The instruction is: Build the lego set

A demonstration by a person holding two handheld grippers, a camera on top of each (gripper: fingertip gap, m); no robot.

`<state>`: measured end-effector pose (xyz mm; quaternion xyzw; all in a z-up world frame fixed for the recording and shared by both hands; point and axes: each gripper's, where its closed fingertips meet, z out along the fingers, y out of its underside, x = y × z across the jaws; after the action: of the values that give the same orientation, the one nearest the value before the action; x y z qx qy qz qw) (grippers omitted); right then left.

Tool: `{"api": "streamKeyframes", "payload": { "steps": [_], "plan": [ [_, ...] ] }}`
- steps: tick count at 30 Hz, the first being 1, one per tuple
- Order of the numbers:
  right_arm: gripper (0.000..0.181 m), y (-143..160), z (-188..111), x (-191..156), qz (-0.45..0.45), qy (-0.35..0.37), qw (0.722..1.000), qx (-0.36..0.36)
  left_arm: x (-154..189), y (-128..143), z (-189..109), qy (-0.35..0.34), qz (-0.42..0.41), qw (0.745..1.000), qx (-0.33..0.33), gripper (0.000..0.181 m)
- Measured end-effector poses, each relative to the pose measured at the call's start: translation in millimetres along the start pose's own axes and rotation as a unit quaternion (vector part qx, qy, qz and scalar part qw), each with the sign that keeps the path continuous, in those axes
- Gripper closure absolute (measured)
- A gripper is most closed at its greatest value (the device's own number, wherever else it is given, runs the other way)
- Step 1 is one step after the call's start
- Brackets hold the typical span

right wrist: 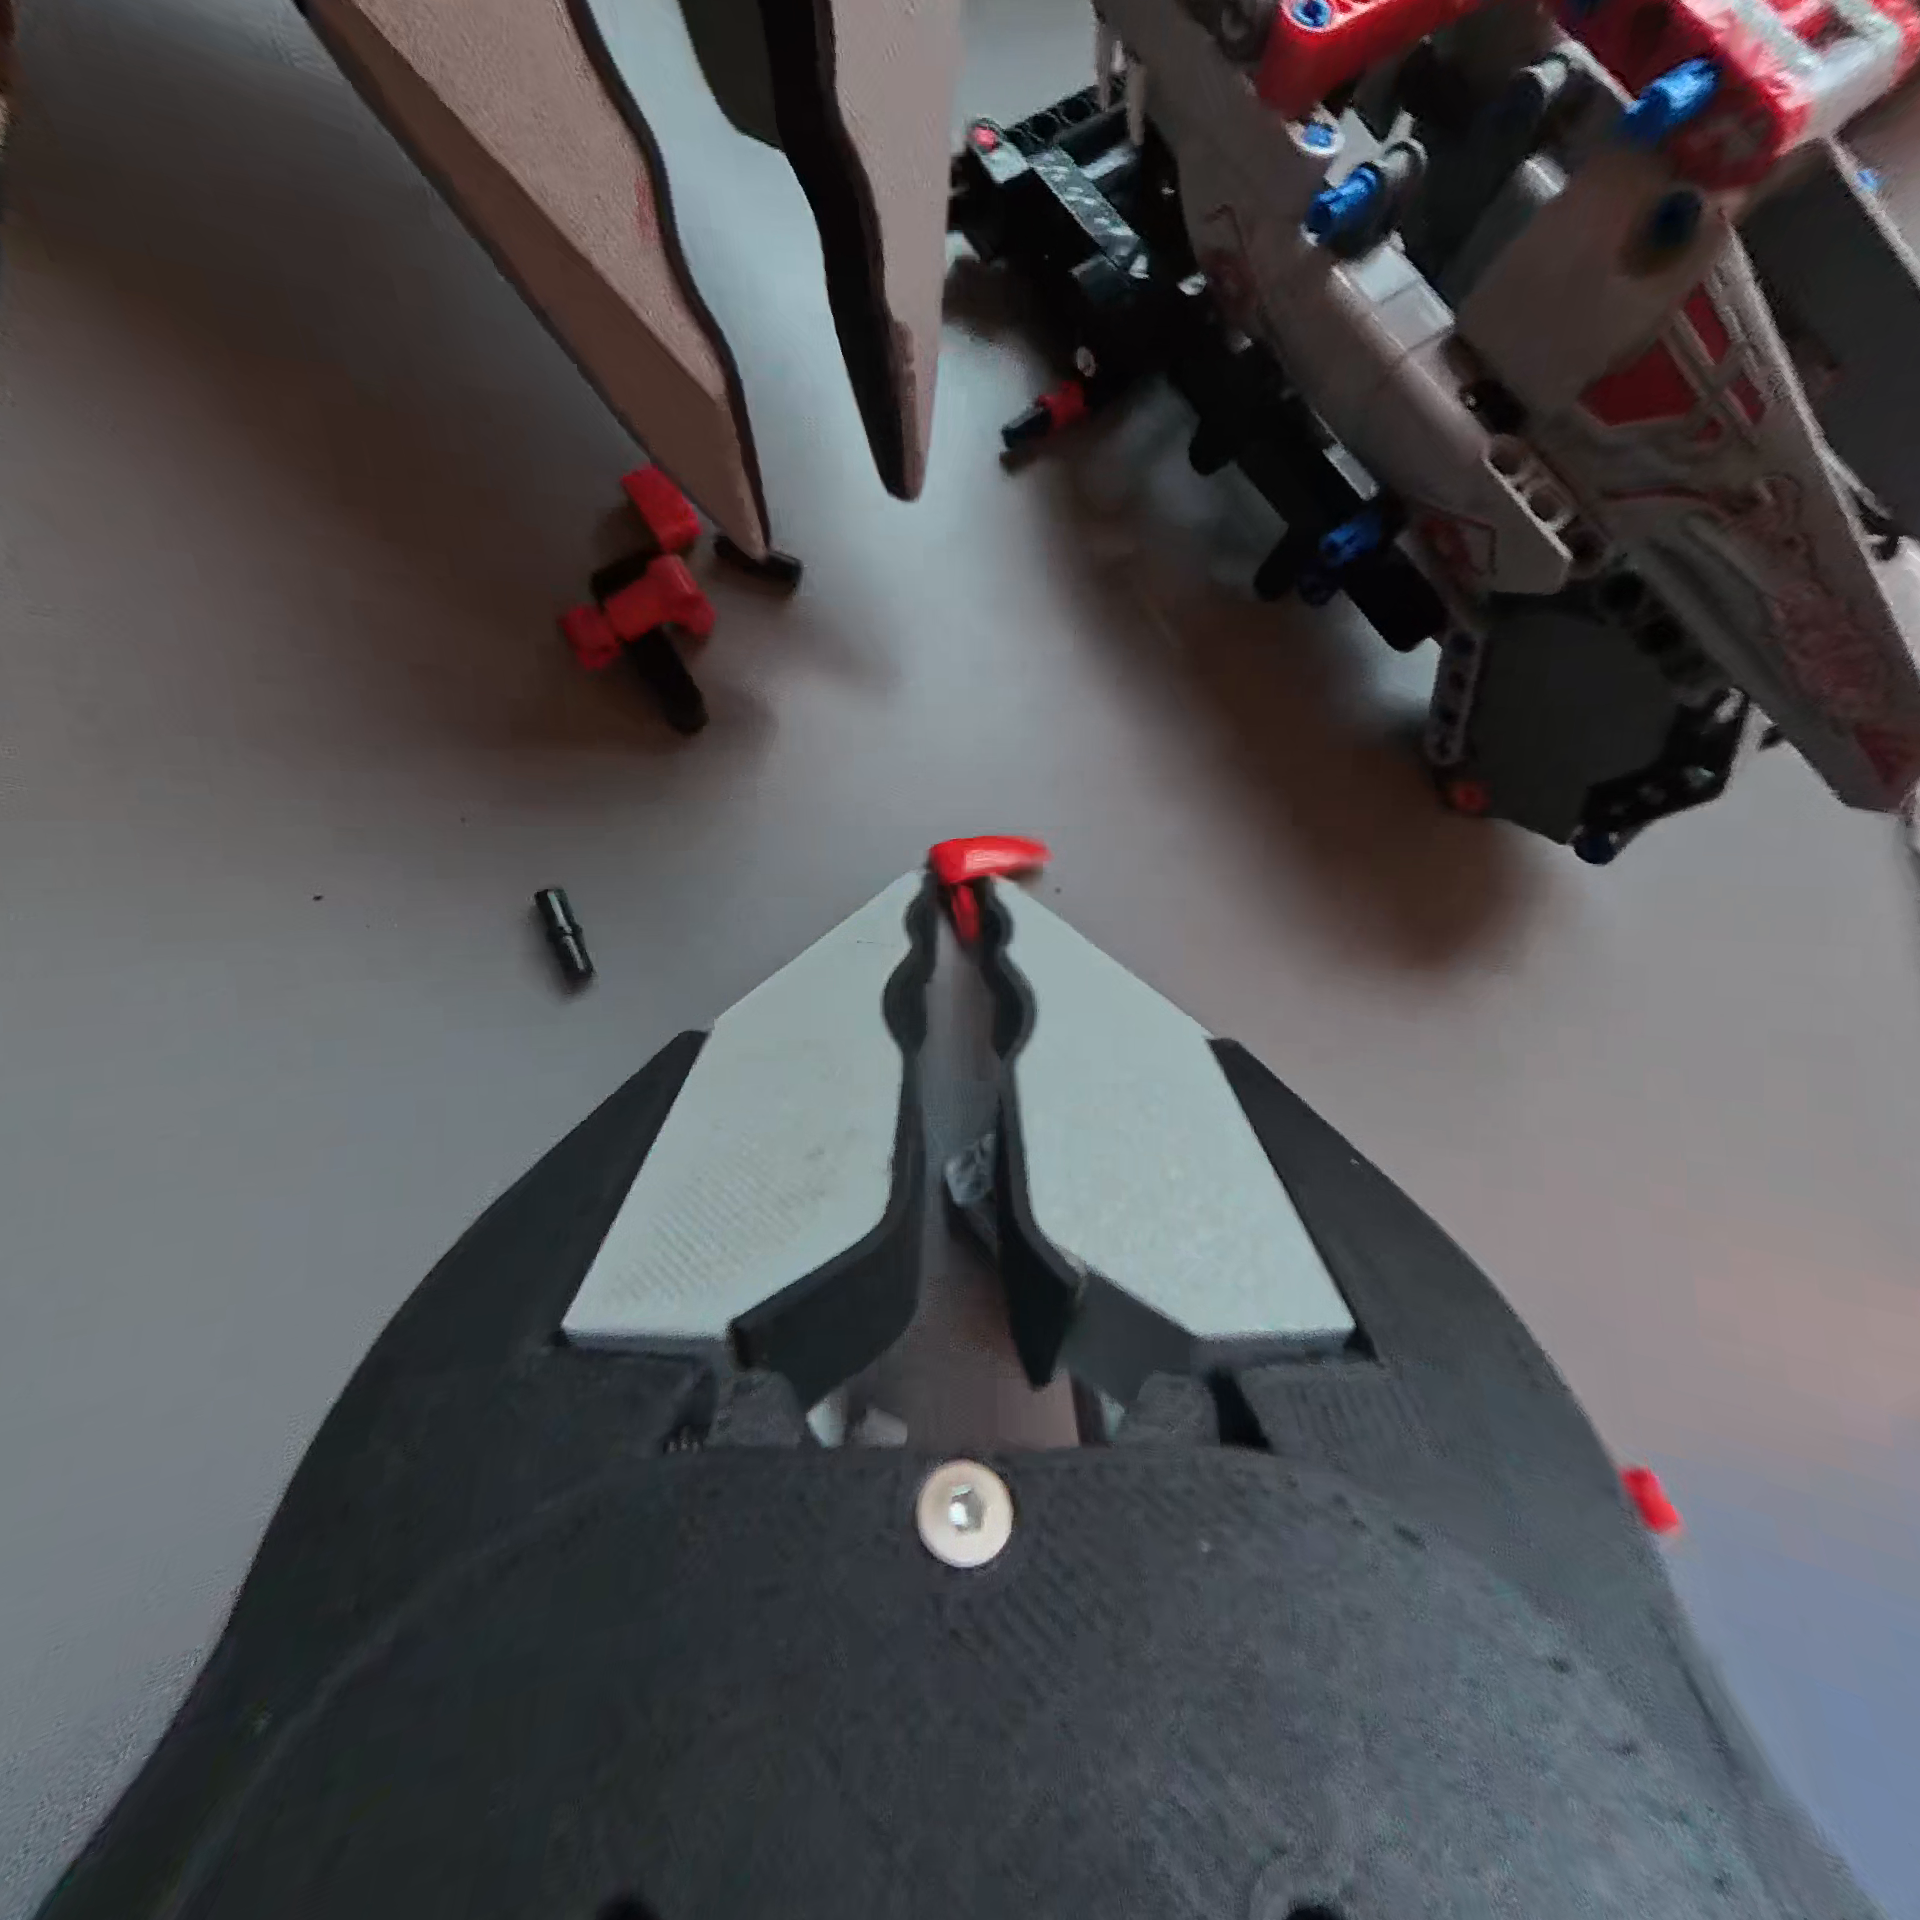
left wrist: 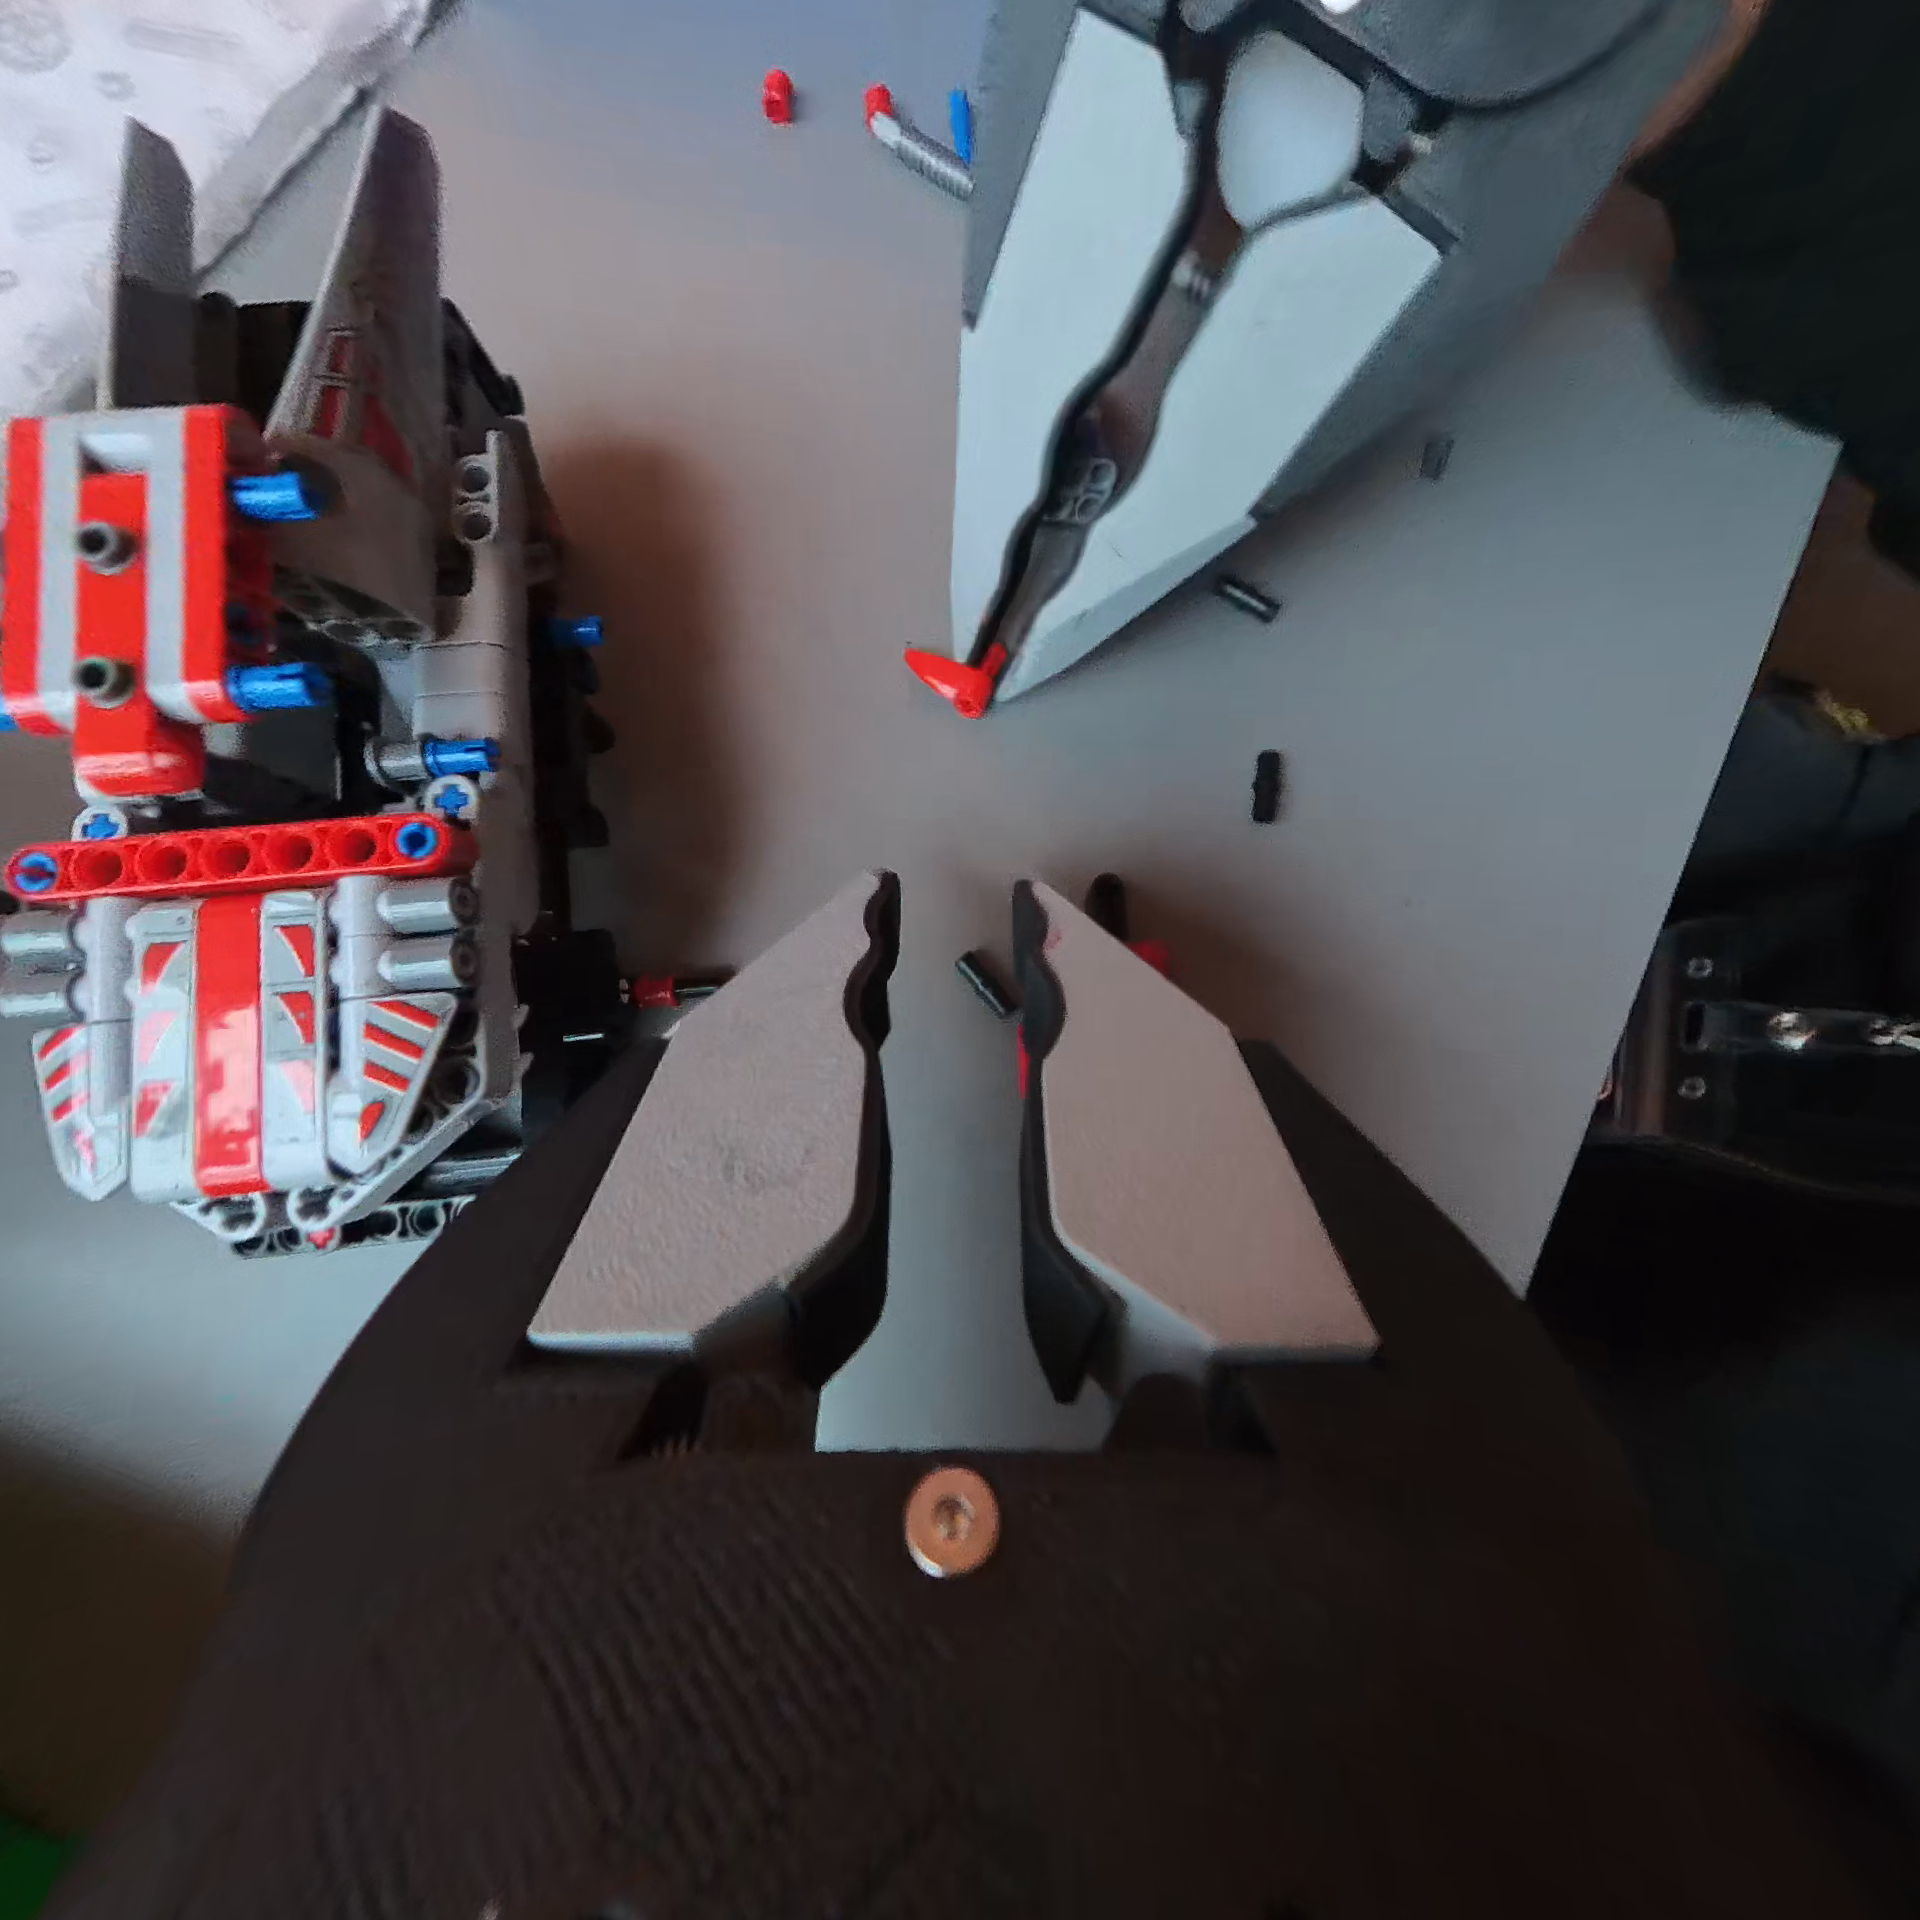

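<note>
Left wrist view: you are holding your left gripper (left wrist: pixel 954 914) with jaws parted and empty above a black pin (left wrist: pixel 984 982). The model (left wrist: pixel 260 831) is standing largely assembled to the left, with loose parts still lying on the table (left wrist: pixel 1403 831).

Right wrist view: your right gripper (right wrist: pixel 968 894) is pinching a small red piece (right wrist: pixel 982 868) at its tips, not yet fitted; the model (right wrist: pixel 1507 416) is sitting well apart.

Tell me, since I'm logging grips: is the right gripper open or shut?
Shut. The right gripper has its fingertips pinched on a small red piece; the left wrist view shows the same clamp on it.
</note>
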<state>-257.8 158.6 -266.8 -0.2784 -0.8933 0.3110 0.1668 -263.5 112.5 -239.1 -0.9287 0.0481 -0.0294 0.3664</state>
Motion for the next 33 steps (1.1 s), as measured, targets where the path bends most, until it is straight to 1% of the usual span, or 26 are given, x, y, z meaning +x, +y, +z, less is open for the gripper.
{"api": "streamKeyframes", "payload": {
  "steps": [2, 5, 8, 10, 12, 14, 16, 17, 18, 19, 21, 22, 24, 26, 28, 30, 32, 33],
  "plan": [
    [0.181, -0.7, 0.7, -0.5, 0.02, -0.013, 1.0, 0.004, 0.5, 3.4, 1.1, -0.006, 0.027, 1.0, -0.009, 0.162],
    [0.181, -0.2, -0.9, -0.7, 0.044, -0.023, 0.999, 0.002, 2.0, 0.1, 2.3, -0.012, 0.056, 0.998, 0.002, 0.159],
    [0.18, -15.2, -7.3, -15.2, 0.088, -0.086, 0.991, 0.047, 2.5, -9.9, 1.5, -0.036, 0.102, 0.994, 0.029, 0.152],
    [0.181, -24.7, -12.7, -22.6, 0.126, -0.13, 0.981, 0.07, 9.7, -15.9, 0.6, -0.048, 0.157, 0.985, 0.046, 0.152],
    [0.181, -32.4, -18.0, -28.4, 0.154, -0.167, 0.97, 0.091, 16.3, -17.1, 1.8, -0.06, 0.207, 0.975, 0.049, 0.152],
    [0.181, -40.1, -24.1, -36.3, 0.174, -0.208, 0.956, 0.109, 23.4, -18.5, 3.9, -0.062, 0.239, 0.968, 0.055, 0.154],
    [0.181, -45.6, -28.4, -41.2, 0.187, -0.232, 0.947, 0.12, 28.0, -21.1, 5.7, -0.068, 0.257, 0.962, 0.062, 0.156],
    [0.181, -47.4, -29.9, -43.0, 0.189, -0.24, 0.944, 0.123, 27.6, -21.5, 6.9, -0.074, 0.263, 0.96, 0.06, 0.159],
    [0.181, -48.8, -31.3, -44.6, 0.188, -0.245, 0.943, 0.125, 28.6, -21.6, 7.6, -0.078, 0.272, 0.957, 0.061, 0.17],
    [0.181, -49.5, -32.4, -45.6, 0.188, -0.247, 0.942, 0.125, 28.8, -22.1, 7.3, -0.086, 0.287, 0.952, 0.065, 0.175],
    [0.181, -50.2, -34.3, -46.4, 0.186, -0.246, 0.943, 0.124, 29.3, -23.2, 5.9, -0.099, 0.311, 0.942, 0.073, 0.176],
    [0.181, -50.1, -34.7, -46.1, 0.182, -0.241, 0.945, 0.122, 29.3, -23.4, 6.0, -0.096, 0.303, 0.945, 0.074, 0.176],
    [0.181, -49.5, -34.9, -39.9, 0.175, -0.215, 0.953, 0.122, 25.8, -25.6, 8.4, -0.087, 0.255, 0.96, 0.082, 0.176],
    [0.18, -51.2, -37.5, -29.3, 0.165, -0.178, 0.96, 0.138, 20.4, -31.3, 10.2, -0.071, 0.176, 0.976, 0.105, 0.177],
    [0.18, -57.5, -44.3, -18.3, 0.173, -0.155, 0.958, 0.171, 17.1, -40.6, 7.6, -0.038, 0.078, 0.986, 0.142, 0.177],
    [0.178, -66.0, -55.0, -8.7, 0.186, -0.145, 0.948, 0.214, 16.3, -52.8, -0.8, -0.002, 0.0, 0.982, 0.188, 0.177],
    [0.171, -78.9, -70.9, -4.8, 0.189, -0.151, 0.931, 0.272, 20.8, -68.4, -14.3, 0.041, -0.055, 0.966, 0.249, 0.176],
    [0.173, -85.6, -78.6, -5.1, 0.188, -0.157, 0.922, 0.301, 23.5, -74.7, -20.9, 0.064, -0.079, 0.956, 0.274, 0.176]
  ]
}}
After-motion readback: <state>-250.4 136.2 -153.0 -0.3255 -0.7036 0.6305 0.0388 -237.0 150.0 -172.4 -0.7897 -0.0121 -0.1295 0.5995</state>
